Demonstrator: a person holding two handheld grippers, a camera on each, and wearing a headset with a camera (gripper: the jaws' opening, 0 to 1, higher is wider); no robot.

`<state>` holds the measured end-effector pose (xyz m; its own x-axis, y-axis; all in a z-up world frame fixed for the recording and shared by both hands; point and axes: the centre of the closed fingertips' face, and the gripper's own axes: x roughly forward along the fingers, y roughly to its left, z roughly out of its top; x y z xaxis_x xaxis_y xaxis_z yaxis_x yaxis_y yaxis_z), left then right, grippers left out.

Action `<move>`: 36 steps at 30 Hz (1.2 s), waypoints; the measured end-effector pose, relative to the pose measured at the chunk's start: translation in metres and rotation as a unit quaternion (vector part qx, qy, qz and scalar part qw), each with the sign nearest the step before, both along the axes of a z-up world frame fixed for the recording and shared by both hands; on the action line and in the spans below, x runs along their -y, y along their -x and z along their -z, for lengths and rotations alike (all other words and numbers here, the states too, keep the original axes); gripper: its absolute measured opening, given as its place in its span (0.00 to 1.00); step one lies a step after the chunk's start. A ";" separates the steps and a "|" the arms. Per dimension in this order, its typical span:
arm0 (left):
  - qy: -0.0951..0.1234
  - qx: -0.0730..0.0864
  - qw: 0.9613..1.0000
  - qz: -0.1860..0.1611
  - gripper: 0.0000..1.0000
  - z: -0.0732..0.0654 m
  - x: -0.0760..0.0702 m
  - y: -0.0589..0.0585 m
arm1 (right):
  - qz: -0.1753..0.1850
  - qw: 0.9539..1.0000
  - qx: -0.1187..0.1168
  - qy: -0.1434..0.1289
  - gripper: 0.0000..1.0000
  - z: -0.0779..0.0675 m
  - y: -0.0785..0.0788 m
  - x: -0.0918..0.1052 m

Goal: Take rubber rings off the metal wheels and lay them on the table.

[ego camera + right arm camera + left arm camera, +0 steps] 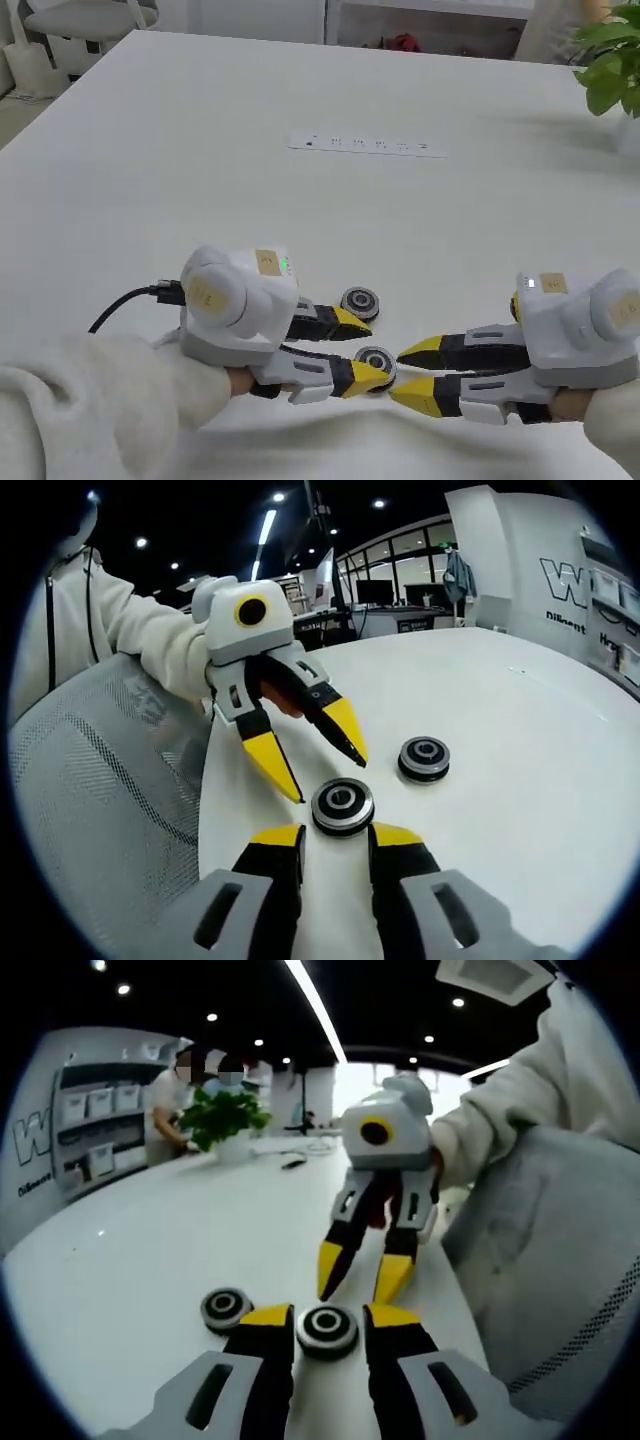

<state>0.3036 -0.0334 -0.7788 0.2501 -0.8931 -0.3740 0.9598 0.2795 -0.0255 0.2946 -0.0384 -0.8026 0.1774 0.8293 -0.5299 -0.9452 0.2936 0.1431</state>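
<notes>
Place of the wheels: the near wheel (375, 360) lies flat on the white table (200, 150), at 6 o'clock in the head view. The far wheel (360, 300) lies flat at 11 o'clock from it, close but apart.
Look of the wheels: each one carries a black rubber ring (317, 806) around a silver metal body with a dark hub. Both rings sit on their wheels.
Left claw: the left gripper (375, 347) stands wide, one jaw on each side of the near wheel. We cannot tell if a jaw touches it.
Right claw: the right gripper (400, 373) stands narrower but apart, holding nothing. Its tips point at the near wheel from 3 o'clock.
Head view gives us: a power strip (365, 145) at 12 o'clock, a plant (610, 60) at 1 o'clock, and a black cable (125, 303) at 9 o'clock from the left gripper.
Left gripper view gives us: the near wheel exactly between its own tips, and two people (165, 1110) by shelves at 10 o'clock.
Right gripper view gives us: a small gap between its own tips and the near wheel, and a grey mesh chair (100, 770) at 9 o'clock.
</notes>
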 end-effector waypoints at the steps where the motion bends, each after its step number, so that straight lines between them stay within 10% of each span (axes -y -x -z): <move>1: -0.002 -0.001 1.000 0.003 0.28 0.001 0.001 0.001 | 0.000 1.000 0.000 0.002 0.21 0.001 0.000 0.000; 36: -0.021 0.014 1.000 0.003 0.14 0.014 -0.001 -0.002 | 0.021 1.000 -0.003 0.018 0.14 0.007 -0.007 -0.003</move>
<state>0.3053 -0.0327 -0.7928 0.2553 -0.8780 -0.4049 0.9617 0.2740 0.0123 0.3011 -0.0355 -0.8100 0.2086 0.8016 -0.5602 -0.9313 0.3378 0.1365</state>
